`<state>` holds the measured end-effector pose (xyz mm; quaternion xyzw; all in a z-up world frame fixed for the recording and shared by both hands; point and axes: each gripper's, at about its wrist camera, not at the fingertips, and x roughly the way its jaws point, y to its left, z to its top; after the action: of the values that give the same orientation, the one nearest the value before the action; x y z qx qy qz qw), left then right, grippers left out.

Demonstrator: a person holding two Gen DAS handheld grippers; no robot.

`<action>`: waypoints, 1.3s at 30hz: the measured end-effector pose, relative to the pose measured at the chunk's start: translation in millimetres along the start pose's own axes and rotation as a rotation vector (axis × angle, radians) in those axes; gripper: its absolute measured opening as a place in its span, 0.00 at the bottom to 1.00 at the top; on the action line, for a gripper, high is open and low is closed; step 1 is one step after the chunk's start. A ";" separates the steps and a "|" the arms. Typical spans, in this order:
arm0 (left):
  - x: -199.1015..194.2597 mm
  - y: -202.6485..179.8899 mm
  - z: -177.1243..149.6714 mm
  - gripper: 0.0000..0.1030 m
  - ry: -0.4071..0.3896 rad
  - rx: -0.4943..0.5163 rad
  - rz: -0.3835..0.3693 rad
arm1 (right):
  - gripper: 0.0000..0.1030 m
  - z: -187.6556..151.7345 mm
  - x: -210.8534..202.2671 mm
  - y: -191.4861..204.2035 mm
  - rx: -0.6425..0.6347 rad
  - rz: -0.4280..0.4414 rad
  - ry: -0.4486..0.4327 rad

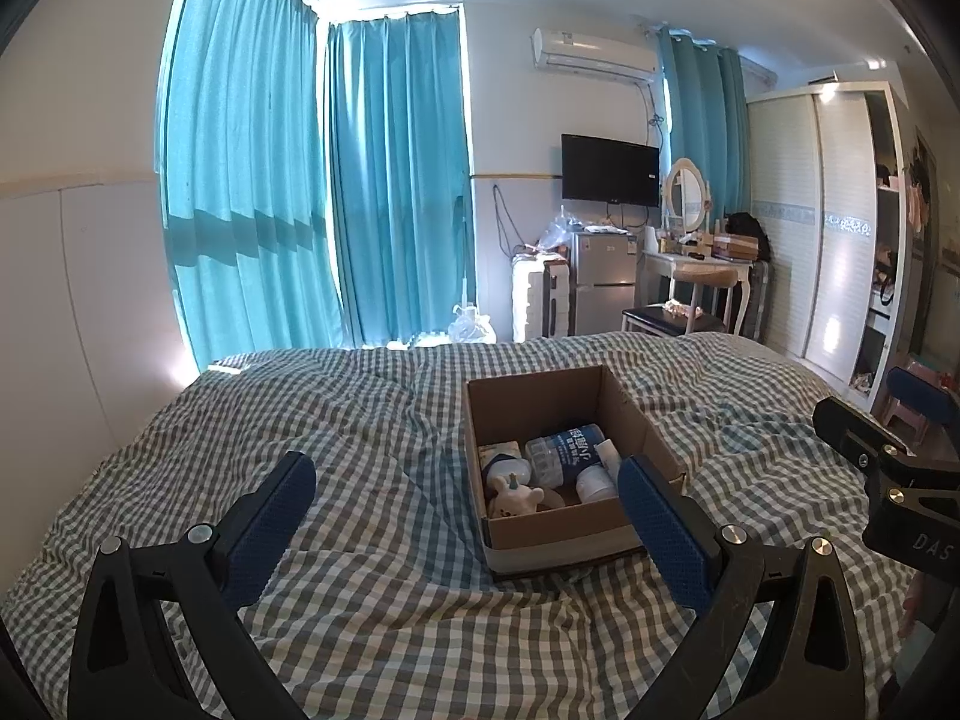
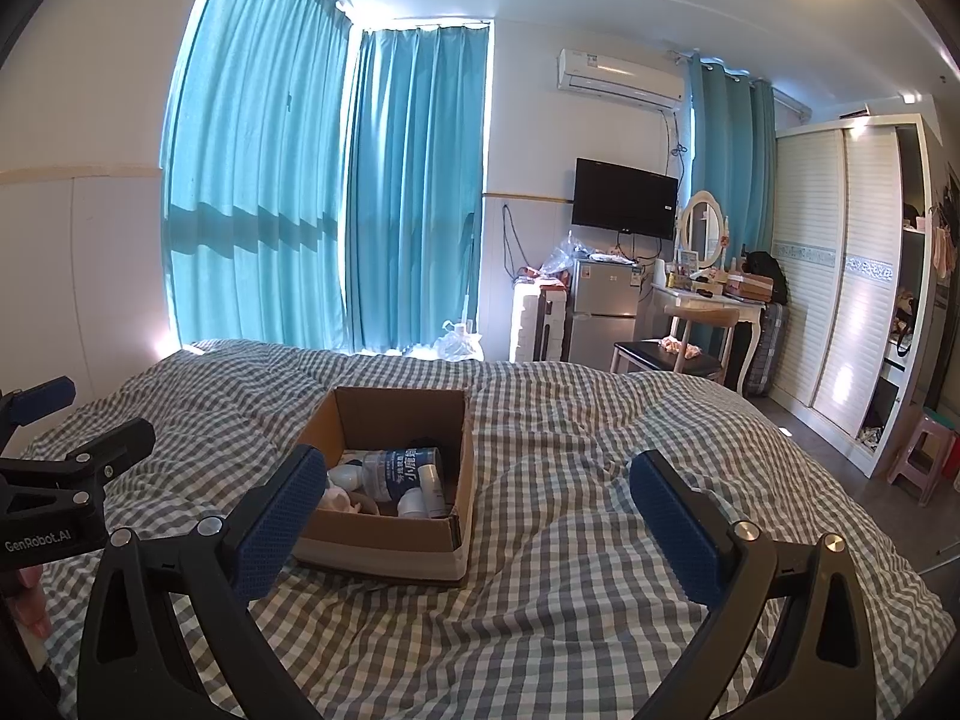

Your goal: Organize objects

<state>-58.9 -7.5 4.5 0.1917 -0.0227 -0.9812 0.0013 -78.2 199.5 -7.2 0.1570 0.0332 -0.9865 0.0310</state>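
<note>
Hovering near the cardboard box, left gripper and right gripper spread empty; items likely already gathered inside.

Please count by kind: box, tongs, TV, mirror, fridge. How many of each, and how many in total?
box: 1
tongs: 2 (left tongs, right tongs, both open)
TV: 1
mirror: 1
fridge: 1
Total: 6

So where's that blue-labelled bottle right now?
The blue-labelled bottle lies on its side in the open cardboard box on the checked bed, between a white plush toy and a small white jar.
</note>
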 end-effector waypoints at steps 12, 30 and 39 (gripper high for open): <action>0.3 1.1 -3.5 1.00 0.001 -0.014 0.019 | 0.99 -1.3 -0.8 2.4 -0.005 0.004 0.006; 2.2 3.8 -7.3 1.00 0.013 -0.010 0.033 | 0.99 -4.4 0.8 5.0 -0.015 0.002 0.020; 3.6 4.5 -9.5 1.00 0.014 -0.005 0.033 | 0.99 -4.9 1.1 5.3 -0.014 0.004 0.024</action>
<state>-58.6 -12.5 -5.4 0.1979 -0.0232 -0.9798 0.0182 -77.3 194.6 -12.4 0.1687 0.0400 -0.9843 0.0336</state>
